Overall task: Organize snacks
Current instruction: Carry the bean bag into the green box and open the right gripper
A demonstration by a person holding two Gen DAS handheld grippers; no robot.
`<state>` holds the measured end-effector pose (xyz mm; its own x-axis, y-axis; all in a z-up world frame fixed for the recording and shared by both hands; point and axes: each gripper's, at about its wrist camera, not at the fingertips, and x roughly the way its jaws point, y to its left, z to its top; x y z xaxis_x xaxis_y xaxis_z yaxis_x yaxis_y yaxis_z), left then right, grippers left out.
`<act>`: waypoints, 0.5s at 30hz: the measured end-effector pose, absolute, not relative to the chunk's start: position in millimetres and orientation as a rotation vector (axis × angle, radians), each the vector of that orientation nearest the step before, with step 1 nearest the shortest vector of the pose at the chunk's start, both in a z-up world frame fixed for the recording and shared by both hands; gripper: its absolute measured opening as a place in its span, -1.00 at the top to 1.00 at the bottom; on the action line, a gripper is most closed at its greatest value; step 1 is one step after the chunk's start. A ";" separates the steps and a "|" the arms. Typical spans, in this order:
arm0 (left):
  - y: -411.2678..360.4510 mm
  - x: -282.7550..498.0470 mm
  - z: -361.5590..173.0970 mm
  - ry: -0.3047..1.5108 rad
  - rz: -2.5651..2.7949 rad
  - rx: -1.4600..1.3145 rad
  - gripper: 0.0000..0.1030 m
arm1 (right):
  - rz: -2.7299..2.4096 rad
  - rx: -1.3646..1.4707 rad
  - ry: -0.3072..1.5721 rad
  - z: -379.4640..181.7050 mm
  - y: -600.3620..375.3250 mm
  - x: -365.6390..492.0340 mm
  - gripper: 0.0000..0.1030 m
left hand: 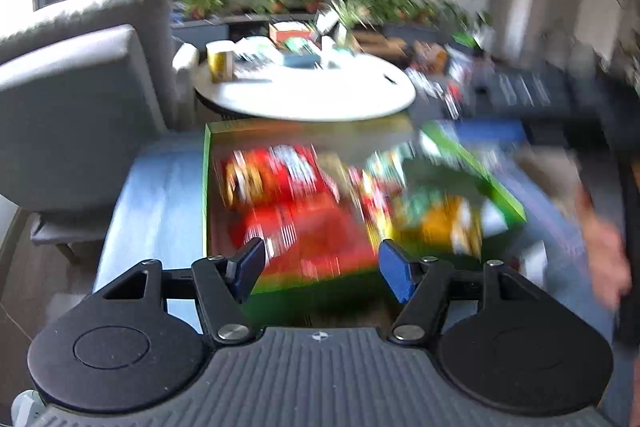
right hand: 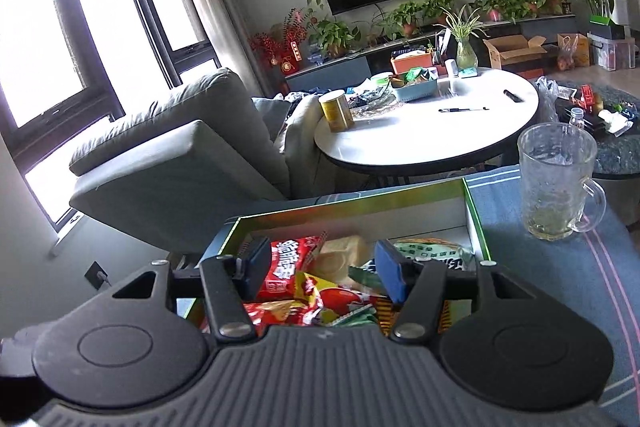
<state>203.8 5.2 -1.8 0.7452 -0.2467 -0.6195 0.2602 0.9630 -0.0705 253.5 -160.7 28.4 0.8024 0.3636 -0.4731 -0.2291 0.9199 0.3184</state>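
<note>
Our main worry is the clear glass handled mug (right hand: pixel 558 183), which stands on the blue striped cloth covering the bench (right hand: pixel 560 267), just beside the right wall of the green-rimmed cardboard box (right hand: pixel 476 223). It seems to hold a little liquid at the bottom, so we judge that a sideways swing of the right hand-held gripper (right hand: pixel 320 267) could tip it onto the cloth. A second risk is the left wrist view itself: it is heavily smeared, which suggests quick motion, and we think an accurate pick from that side would be hard.

The snacks lie loose inside the box: a red foil packet with white characters (right hand: pixel 290 267), a pale beige wrapped piece (right hand: pixel 344 253), and a green-and-white printed bag (right hand: pixel 436 255) toward the right wall. They overlap, so closing on one may drag a neighbour or catch only a crinkled corner.

The right hand-held gripper hangs low over the near part of the box, pointing forward and slightly down, its blue pads apart with nothing between them. The left hand-held gripper (left hand: pixel 320 267) is likewise spread wide and empty, poised above the near edge of the same box. A bare hand (left hand: pixel 604 251) shows blurred at the right edge of that view.
</note>
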 end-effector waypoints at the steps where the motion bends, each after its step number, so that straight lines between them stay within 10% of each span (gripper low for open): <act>1: 4.9 198.6 -8.2 0.694 -0.297 0.036 -0.26 | 0.319 0.254 0.558 27.4 -161.7 254.3 -0.70; 15: -18.9 164.3 -41.4 0.724 -0.432 0.300 -0.33 | 0.272 0.253 0.569 26.6 -186.3 241.1 -0.70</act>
<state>164.3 -18.9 -41.4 0.6676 -0.2751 -0.6918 0.4781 0.8708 0.1150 241.1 -186.3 26.6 0.8089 0.3206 -0.4929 -0.1822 0.9337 0.3082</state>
